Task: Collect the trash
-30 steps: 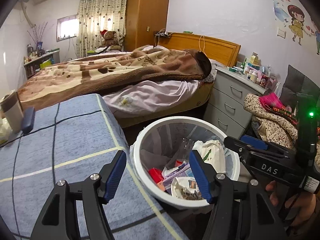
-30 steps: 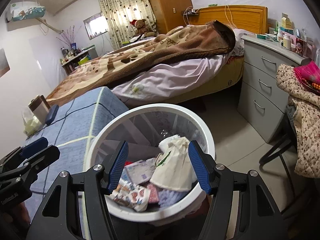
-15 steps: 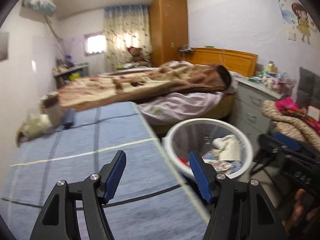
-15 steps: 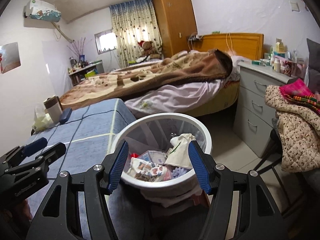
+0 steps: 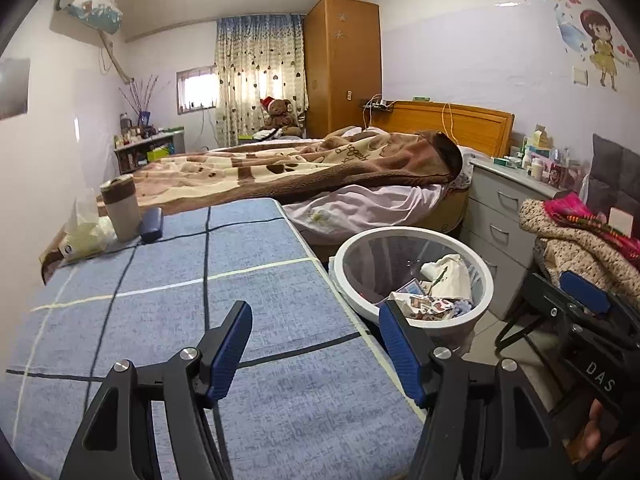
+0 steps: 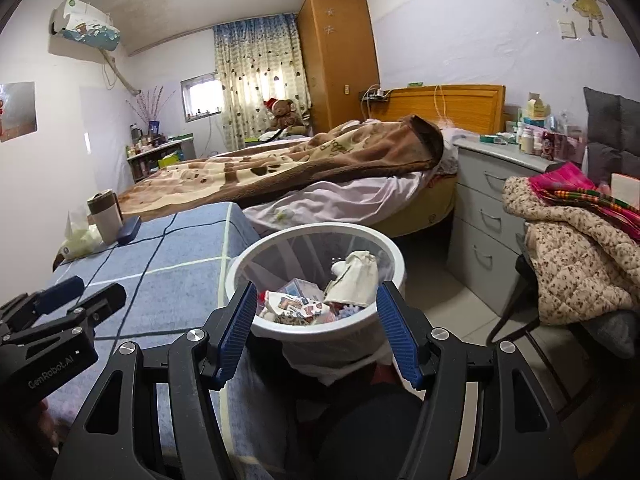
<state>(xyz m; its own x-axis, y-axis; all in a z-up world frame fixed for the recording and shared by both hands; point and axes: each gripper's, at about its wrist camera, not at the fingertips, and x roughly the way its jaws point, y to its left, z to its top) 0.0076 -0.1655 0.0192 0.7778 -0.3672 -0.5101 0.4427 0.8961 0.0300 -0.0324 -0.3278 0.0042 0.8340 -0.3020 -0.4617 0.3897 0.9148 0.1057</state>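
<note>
White bin (image 6: 320, 328) holds wrappers (image 6: 300, 306) and a cloth pouch (image 6: 354, 280).

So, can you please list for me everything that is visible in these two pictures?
trash bin: one, white, on the floor beside the table
trash in the bin: several wrappers and a pale bag, mixed colours
table: one, blue checked cloth, at left
cup: one, beige with brown lid, far end of the table
dark case: one, navy, touching the cup's right side
tissue pack: one, pale yellow, left of the cup
bed: one, brown blanket, behind the table
dresser: one, grey, right of the bed
wardrobe: one, orange wood, back corner
teddy bear: one, brown, by the curtain
left gripper: black with blue pads, open, empty
right gripper: same, open, empty
</note>
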